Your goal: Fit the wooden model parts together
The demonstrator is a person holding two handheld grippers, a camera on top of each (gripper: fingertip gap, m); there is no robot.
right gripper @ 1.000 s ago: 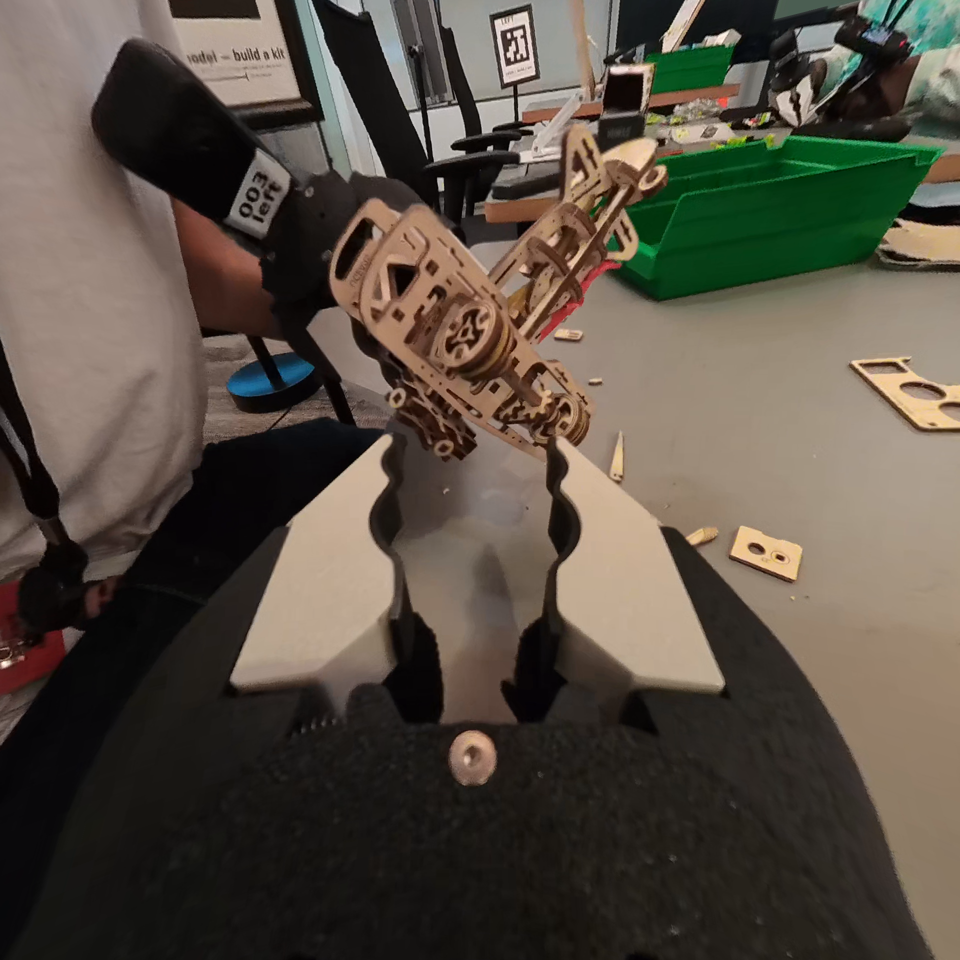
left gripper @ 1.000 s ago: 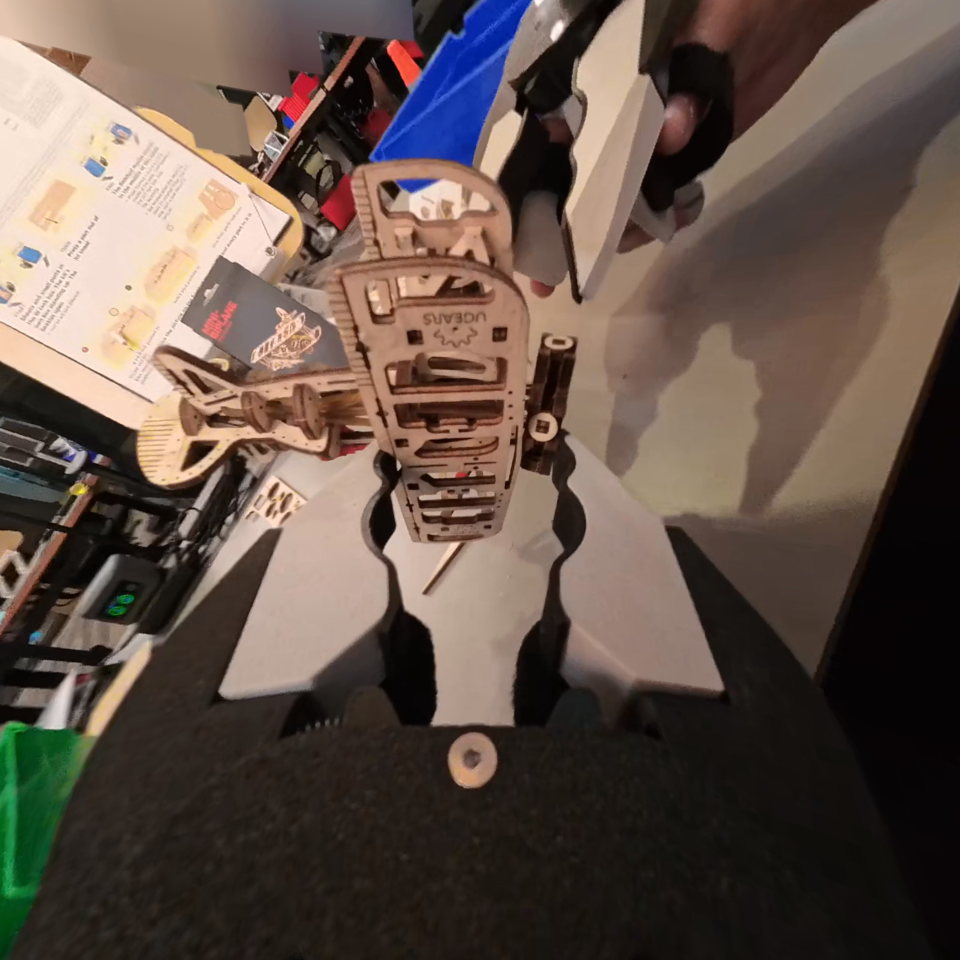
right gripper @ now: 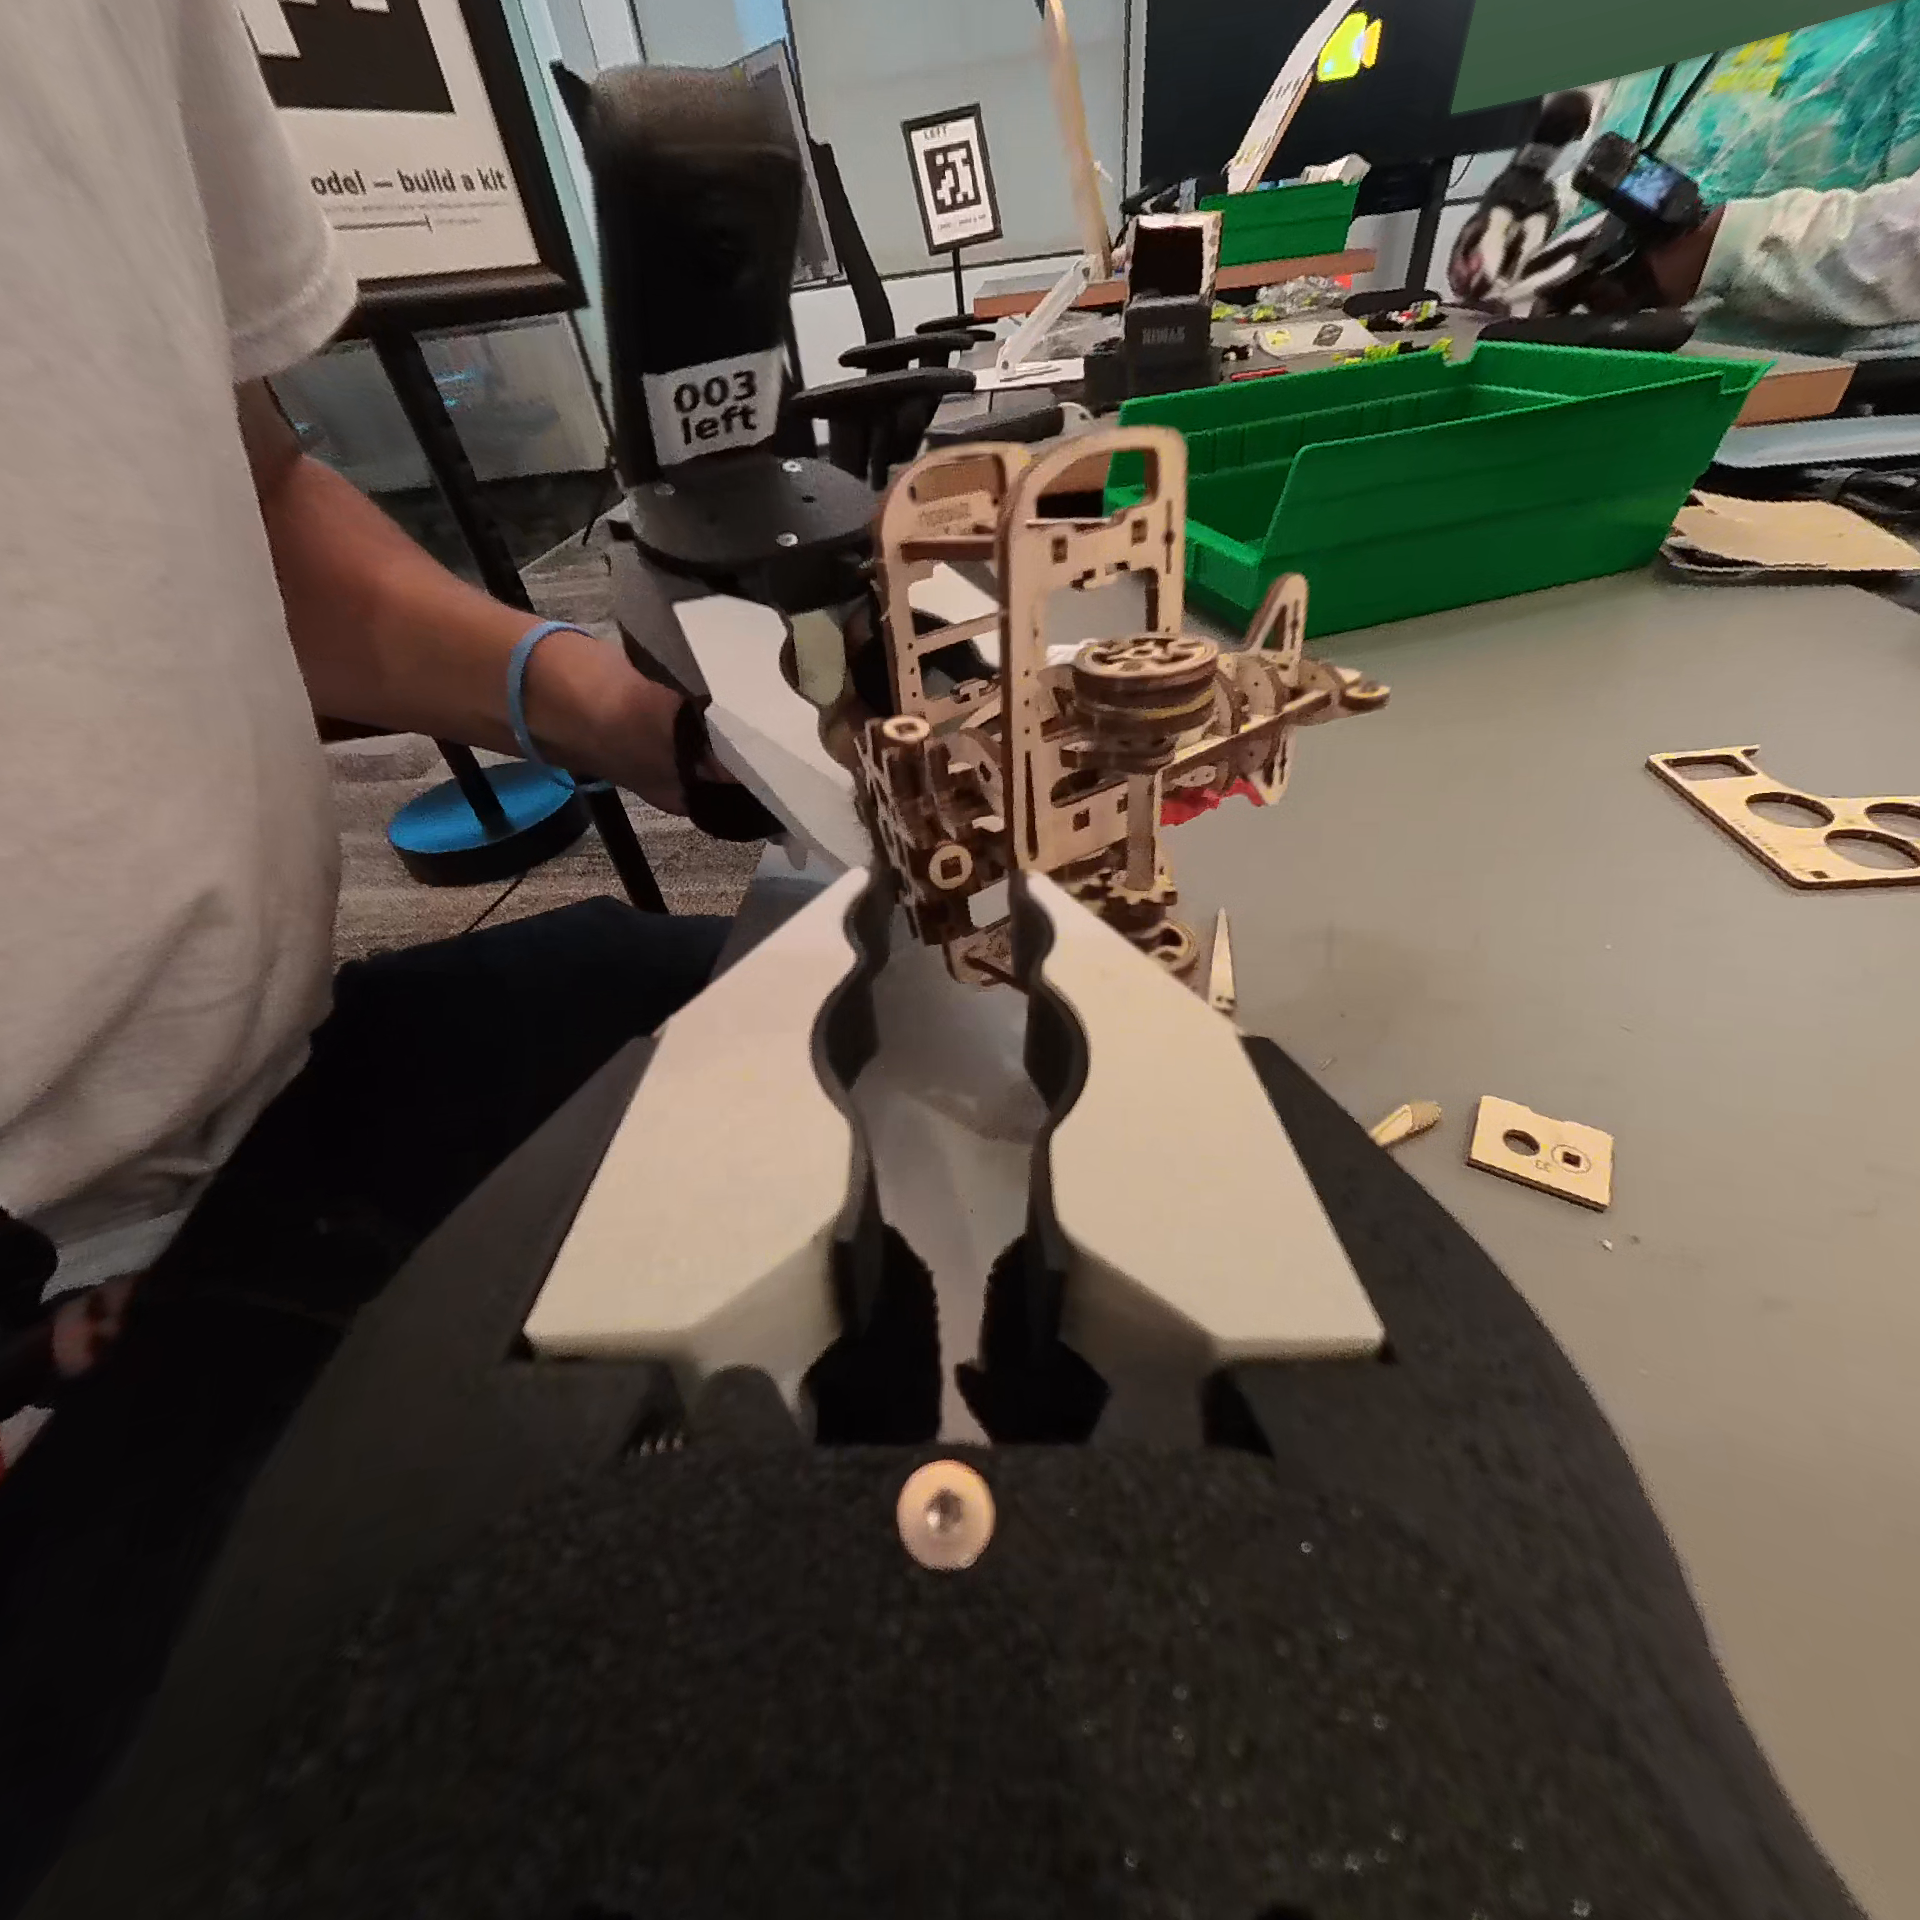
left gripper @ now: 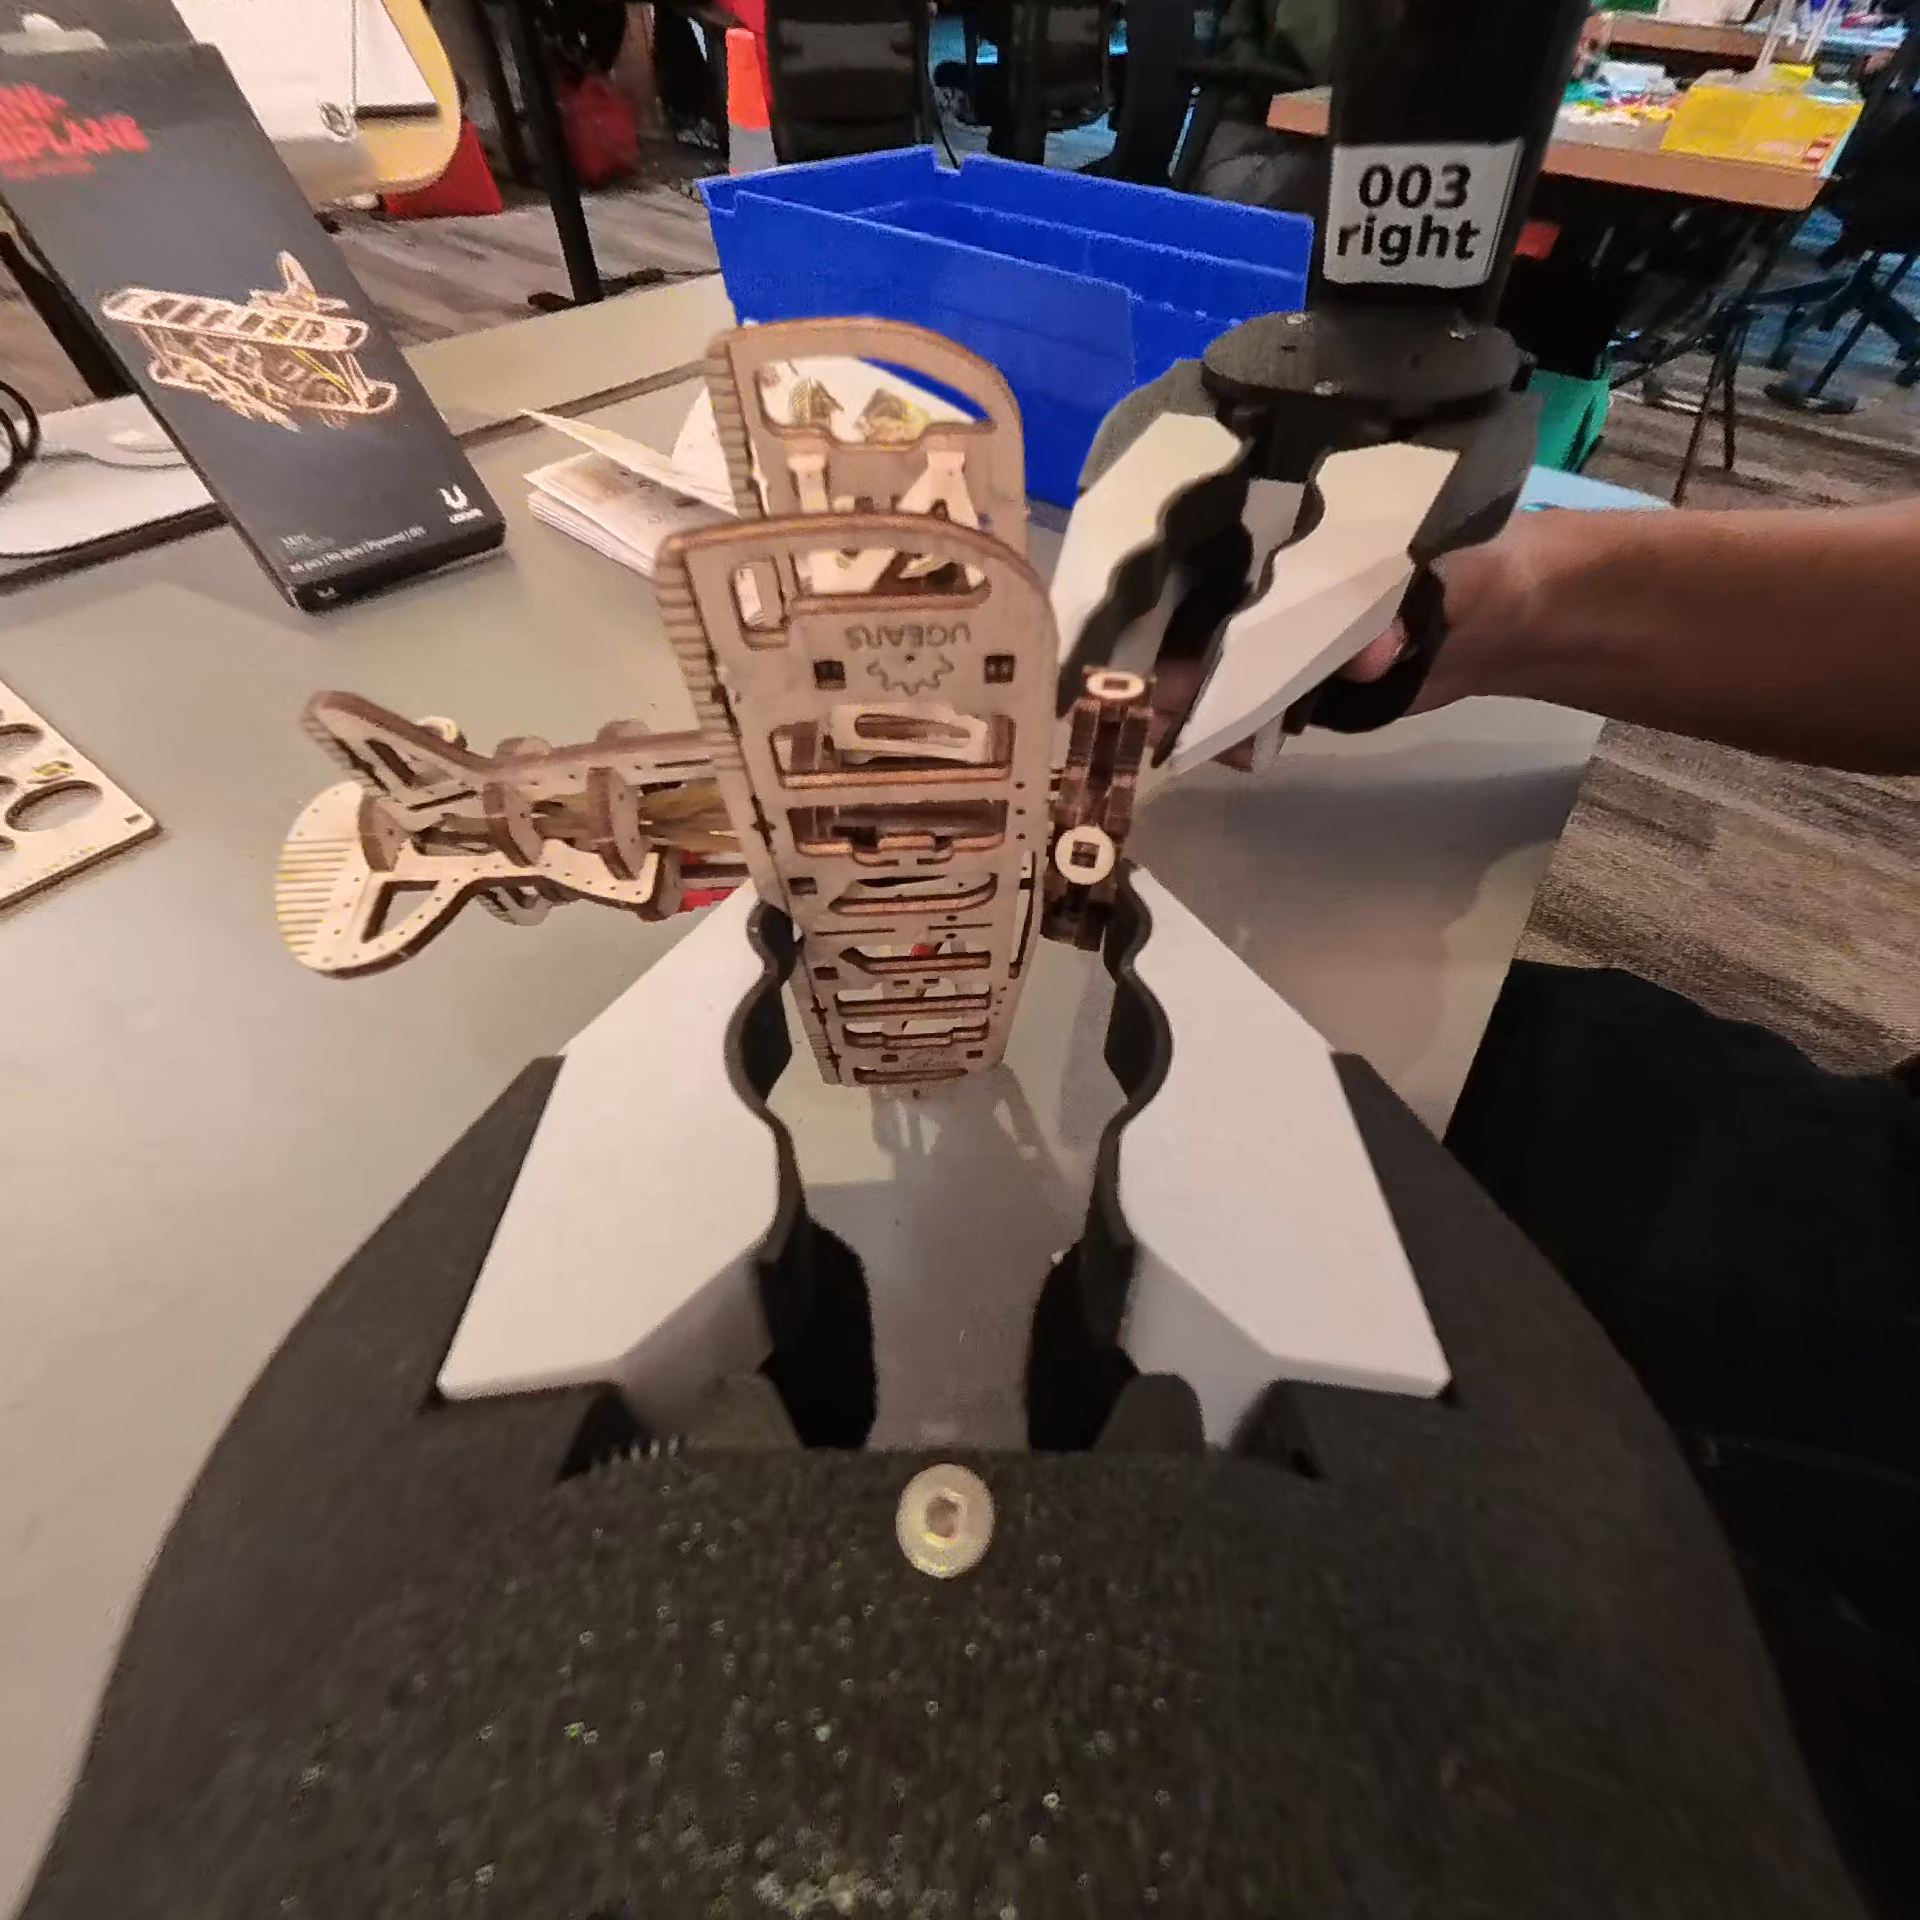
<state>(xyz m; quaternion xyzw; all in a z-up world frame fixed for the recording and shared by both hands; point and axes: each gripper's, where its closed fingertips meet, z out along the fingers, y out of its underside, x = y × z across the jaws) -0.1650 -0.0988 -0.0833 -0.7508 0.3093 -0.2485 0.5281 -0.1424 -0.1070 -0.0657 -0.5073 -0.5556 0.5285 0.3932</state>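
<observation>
wooden biplane model [left gripper: 883, 790], both hand-held grippers closed on it

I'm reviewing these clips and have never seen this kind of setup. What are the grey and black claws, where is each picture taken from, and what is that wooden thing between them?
No robot is involved: a person holds a two-finger gripper in each hand, and a camera on each looks forward along its fingers. The left wrist view shows the left gripper up close, with the right gripper farther off; the right wrist view shows the right one up close. Both are closed on a wooden model plane, held above the grey table. On the table lie the kit's black box, a blue bin, a green bin and loose plywood offcuts.
</observation>
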